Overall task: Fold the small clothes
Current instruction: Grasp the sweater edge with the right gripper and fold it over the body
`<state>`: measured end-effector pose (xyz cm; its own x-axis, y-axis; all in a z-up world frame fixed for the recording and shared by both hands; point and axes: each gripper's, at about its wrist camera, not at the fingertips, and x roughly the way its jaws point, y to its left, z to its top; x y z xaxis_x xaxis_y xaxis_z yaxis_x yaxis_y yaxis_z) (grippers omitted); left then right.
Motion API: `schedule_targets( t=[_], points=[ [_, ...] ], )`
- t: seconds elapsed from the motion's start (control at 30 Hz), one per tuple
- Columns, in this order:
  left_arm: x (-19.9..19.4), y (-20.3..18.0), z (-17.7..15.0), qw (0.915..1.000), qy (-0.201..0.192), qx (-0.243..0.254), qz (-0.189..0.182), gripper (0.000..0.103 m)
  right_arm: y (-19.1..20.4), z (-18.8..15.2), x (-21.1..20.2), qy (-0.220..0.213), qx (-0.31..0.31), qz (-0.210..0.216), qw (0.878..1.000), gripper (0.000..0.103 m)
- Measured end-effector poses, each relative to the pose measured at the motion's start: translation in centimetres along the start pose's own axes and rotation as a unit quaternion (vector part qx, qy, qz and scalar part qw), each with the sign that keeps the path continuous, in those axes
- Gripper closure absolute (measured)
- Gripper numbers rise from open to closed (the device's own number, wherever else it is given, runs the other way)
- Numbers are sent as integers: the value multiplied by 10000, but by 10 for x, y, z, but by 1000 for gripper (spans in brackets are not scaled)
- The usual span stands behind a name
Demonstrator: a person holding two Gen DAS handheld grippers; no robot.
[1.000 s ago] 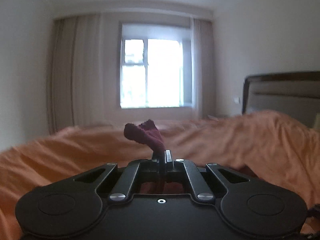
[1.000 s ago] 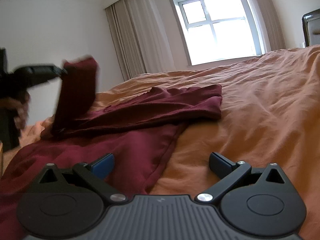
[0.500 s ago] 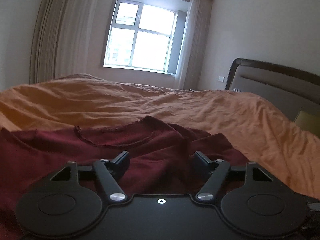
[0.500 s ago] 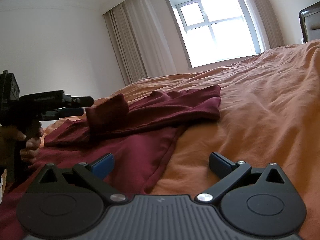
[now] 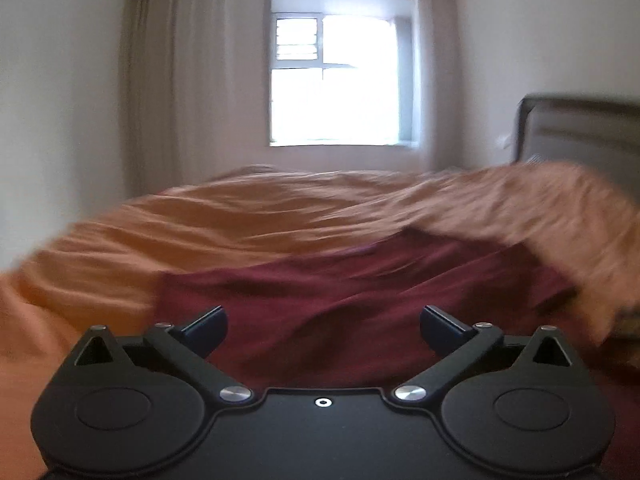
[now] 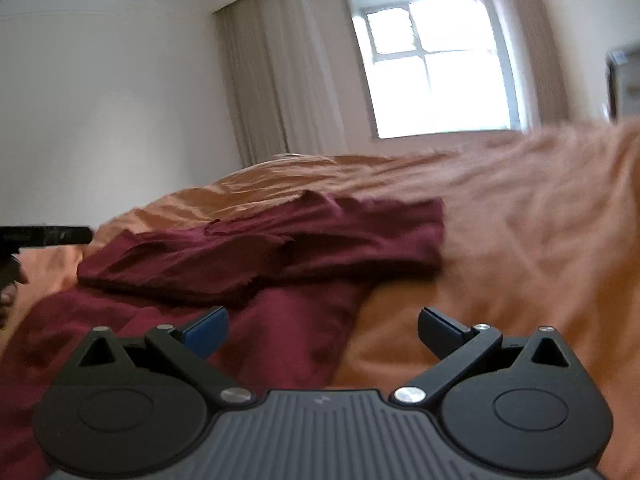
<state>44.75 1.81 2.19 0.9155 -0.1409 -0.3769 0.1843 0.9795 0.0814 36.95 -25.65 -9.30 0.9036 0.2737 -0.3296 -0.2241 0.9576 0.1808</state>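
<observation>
While both spread empty: left hand-held gripper (image 5: 323,322), right hand-held gripper (image 6: 323,322) over maroon shirt (image 6: 280,240); no legible writing.

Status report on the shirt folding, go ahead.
Left gripper open, empty. Right gripper open, empty. Maroon shirt on orange bedspread, upper part folded over. Nothing in the way.

Spread right claw (image 6: 322,326) above maroon garment (image 6: 264,248).

Matt maroon cloth shirt (image 6: 260,248) (frayed edges)
</observation>
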Motion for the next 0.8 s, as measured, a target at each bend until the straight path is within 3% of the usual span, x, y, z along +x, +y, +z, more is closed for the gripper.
schedule_targets(
  t=[0.17,0.37,0.43,0.47,0.5,0.6,0.7,0.8],
  points=[
    [-3,46,-26,9963,374,130,757,1,22,27,27,216,-561,234,9979,1],
    [7,74,-37,9930,535,8,1056,1,35,56,92,923,-783,403,9918,25],
    [9,77,-38,9932,525,61,1038,1,33,60,108,1188,-617,575,9893,46],
    [10,78,-38,9936,532,99,991,1,33,62,115,1314,-554,635,9877,72],
    [10,78,-37,9940,530,137,951,2,35,65,118,1350,-557,634,9872,91],
    [11,77,-36,9958,408,240,781,2,41,85,111,1069,-407,888,9895,93],
    [9,76,-35,9980,251,281,500,2,40,126,89,379,228,1274,9909,94],
    [17,68,-32,9975,223,402,529,2,43,166,72,-227,533,1471,9874,94]
  ],
)
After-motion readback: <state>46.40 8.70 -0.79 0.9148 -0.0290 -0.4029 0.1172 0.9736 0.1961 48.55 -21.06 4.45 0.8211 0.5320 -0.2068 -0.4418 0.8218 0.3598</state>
